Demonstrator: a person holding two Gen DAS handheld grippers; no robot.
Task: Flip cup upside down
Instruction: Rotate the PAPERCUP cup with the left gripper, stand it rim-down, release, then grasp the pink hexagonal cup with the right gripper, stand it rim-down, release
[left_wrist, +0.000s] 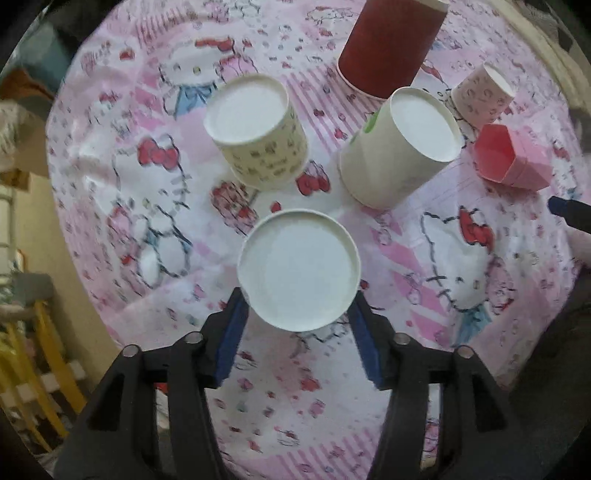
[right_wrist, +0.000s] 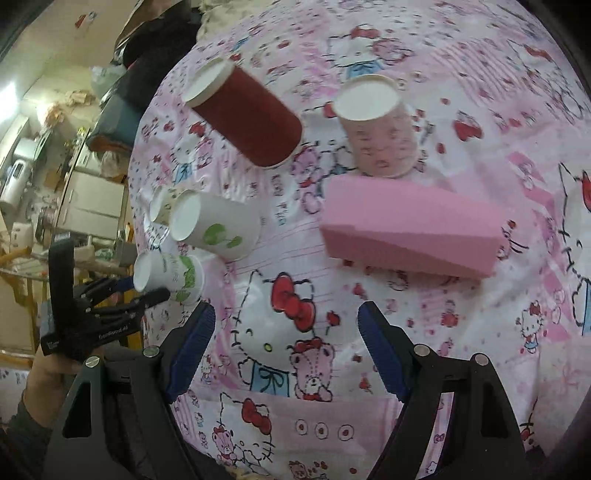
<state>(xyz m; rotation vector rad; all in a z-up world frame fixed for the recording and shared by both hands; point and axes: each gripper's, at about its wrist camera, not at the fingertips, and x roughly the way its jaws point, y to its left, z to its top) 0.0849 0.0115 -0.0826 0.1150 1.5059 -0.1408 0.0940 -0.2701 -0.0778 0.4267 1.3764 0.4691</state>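
A white paper cup (left_wrist: 298, 269) stands upside down on the Hello Kitty cloth, its base facing up, right between my left gripper's (left_wrist: 297, 314) blue pads. The jaws stand apart at the cup's sides, and I cannot tell if they touch it. In the right wrist view the same cup (right_wrist: 168, 275) shows at the left with the left gripper (right_wrist: 122, 295) around it. My right gripper (right_wrist: 286, 325) is open and empty over the cloth.
Other upside-down cups stand around: a patterned one (left_wrist: 258, 133), a white one with green print (left_wrist: 399, 147), a dark red one (left_wrist: 388, 44), a small pink-print one (left_wrist: 484, 96). A pink paper box (left_wrist: 509, 157) lies at the right. Room clutter lies beyond the table's left edge.
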